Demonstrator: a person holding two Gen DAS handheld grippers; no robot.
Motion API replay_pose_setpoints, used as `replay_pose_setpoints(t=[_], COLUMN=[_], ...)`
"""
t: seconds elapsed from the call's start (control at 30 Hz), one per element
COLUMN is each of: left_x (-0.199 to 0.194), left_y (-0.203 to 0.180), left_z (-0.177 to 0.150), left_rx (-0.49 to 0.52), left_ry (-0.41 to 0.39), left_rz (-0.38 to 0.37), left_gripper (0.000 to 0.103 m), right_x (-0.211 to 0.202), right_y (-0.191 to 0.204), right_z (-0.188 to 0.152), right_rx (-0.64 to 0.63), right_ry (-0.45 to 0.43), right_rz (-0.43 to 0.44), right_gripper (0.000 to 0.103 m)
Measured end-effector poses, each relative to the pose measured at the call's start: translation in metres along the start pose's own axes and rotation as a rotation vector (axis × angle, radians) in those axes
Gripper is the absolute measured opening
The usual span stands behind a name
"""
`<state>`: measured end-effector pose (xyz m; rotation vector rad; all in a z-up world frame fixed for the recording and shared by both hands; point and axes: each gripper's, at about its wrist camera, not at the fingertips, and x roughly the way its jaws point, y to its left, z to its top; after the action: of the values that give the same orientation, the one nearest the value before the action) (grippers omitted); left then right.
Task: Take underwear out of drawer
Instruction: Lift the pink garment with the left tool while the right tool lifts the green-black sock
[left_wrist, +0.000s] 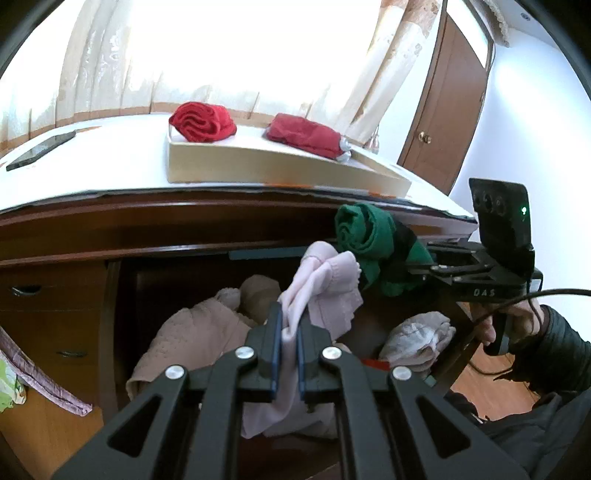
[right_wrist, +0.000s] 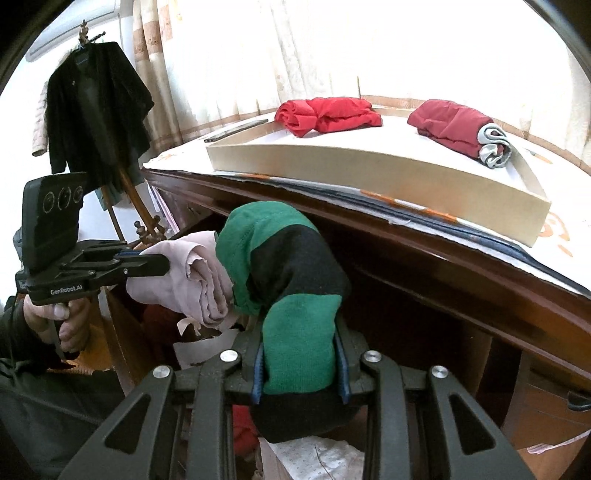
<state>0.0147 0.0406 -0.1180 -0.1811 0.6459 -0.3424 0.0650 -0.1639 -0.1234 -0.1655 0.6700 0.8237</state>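
My left gripper (left_wrist: 290, 325) is shut on a pale pink piece of underwear (left_wrist: 325, 288), which hangs above the open drawer (left_wrist: 122, 295). The right gripper (right_wrist: 301, 354) is shut on a rolled green and black piece of underwear (right_wrist: 291, 273), held up just below the desk edge. In the left wrist view that green roll (left_wrist: 365, 236) is right of the pink cloth, touching it. The left gripper (right_wrist: 147, 264) with the pink cloth (right_wrist: 195, 280) shows at the left of the right wrist view. More pale garments (left_wrist: 195, 332) lie in the drawer.
A shallow cardboard tray (left_wrist: 258, 162) on the white desk top holds a bright red roll (left_wrist: 203, 122) and a dark red roll (left_wrist: 306, 136). A phone (left_wrist: 40, 149) lies at the desk's left. Small drawers (left_wrist: 48, 295) stand to the left. A dark coat (right_wrist: 96, 110) hangs on a stand.
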Motion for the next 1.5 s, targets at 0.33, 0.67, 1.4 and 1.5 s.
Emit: replay_pose_setpoints(t=[0.33,0.67,1.4,1.5], left_x=[-0.007,-0.016,-0.047,-0.051], left_y=[-0.003,-0.003,-0.016,-0.015], left_z=[0.001,0.002,0.015,0.017], left_rx=[-0.006,-0.012,0.011,0.008], left_ry=[-0.055,-0.108,-0.268,-0.293], left_rz=[-0.001,0.014,0.016,0.022], left_gripper=[0.004,0.004,0.004,0.004], right_x=[-0.007,-0.019,-0.049,-0.052], right_y=[0.001,0.000,0.006,0.005], right_z=[-0.009,-0.011,-0.015,-0.015], right_rx=[0.001,0.005,-0.023,-0.019], right_ry=[-0.034,-0.105,-0.290,-0.312], right_rz=[-0.009,0.009,0.061,0.065], right_gripper=[0.032,0.032,0.032,0.032])
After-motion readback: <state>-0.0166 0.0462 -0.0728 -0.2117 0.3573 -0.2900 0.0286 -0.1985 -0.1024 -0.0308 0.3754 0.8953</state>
